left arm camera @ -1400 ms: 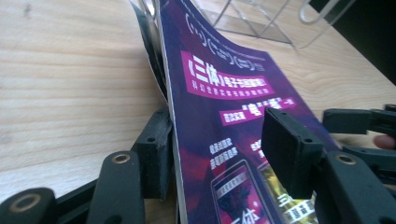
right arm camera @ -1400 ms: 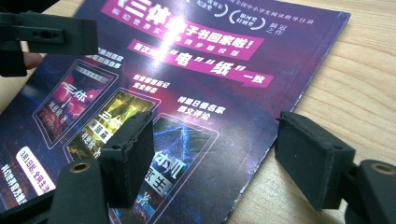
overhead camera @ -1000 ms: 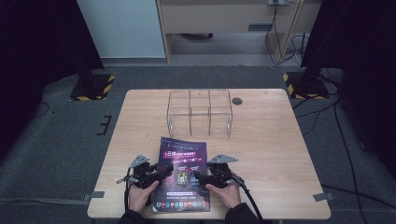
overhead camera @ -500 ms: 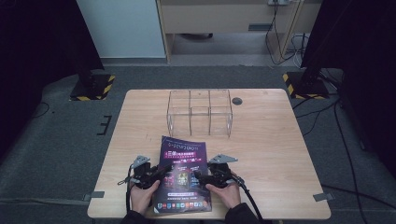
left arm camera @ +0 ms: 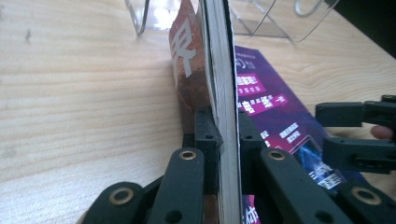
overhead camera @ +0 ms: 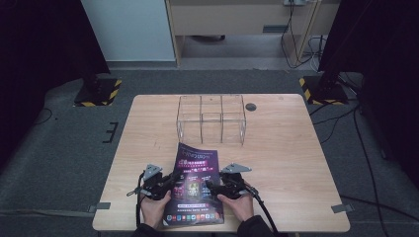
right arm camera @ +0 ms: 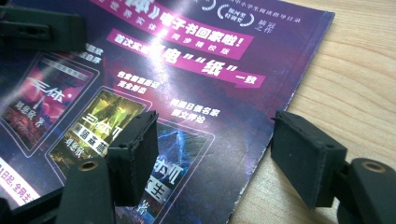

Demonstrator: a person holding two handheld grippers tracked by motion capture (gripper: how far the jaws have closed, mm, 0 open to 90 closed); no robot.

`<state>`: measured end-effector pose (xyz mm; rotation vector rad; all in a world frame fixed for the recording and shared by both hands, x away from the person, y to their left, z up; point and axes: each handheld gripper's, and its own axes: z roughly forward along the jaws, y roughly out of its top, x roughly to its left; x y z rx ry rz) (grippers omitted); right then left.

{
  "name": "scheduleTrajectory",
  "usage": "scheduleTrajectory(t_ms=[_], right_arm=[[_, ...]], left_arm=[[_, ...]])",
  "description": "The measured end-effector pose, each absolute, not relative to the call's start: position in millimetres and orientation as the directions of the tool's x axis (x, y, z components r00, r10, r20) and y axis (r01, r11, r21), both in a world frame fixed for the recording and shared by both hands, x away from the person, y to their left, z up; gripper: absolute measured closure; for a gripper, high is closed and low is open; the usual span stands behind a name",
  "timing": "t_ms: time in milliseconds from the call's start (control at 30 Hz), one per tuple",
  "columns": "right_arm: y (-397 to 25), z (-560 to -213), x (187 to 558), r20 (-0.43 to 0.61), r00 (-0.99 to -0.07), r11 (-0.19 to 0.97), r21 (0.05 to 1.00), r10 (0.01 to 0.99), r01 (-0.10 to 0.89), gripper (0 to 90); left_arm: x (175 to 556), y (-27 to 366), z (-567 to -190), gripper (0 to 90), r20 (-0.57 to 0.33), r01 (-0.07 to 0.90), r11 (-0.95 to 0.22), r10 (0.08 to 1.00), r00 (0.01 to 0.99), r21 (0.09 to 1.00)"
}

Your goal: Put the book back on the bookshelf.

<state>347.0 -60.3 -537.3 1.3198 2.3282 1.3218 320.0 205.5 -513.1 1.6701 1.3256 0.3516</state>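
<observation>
Left claw [left arm camera: 223, 140] grips magazine [left arm camera: 261, 93]; "电子书回家啦!" legible.

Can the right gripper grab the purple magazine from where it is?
Probably yes. The right gripper is open, its jaws astride the edge of the magazine, one over the cover, one over the table. Nothing blocks it. The left gripper already clamps the opposite edge.

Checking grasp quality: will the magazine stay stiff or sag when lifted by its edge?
The magazine looks thin, so it likely sags beyond the left hand-held gripper, shut on its edge. Its glossy cover reflects light, so it may slip. Probably light.
</observation>
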Motion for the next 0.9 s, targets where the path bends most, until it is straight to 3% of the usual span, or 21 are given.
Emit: scheduleTrajectory(t_ms=[233,900], right_arm=[[-60,-534,345,0.258,-0.622,0.218,0.781,0.739,0.585,24.8],[-71,-528,348,0.322,-0.619,0.162,0.786,0.716,0.597,21.2]], left_arm=[[313,201,-501,84.0,-0.300,0.564,0.024,0.865,0.402,0.826],[298,199,-476,84.1,-0.258,0.453,0.027,0.852,0.455,0.891]])
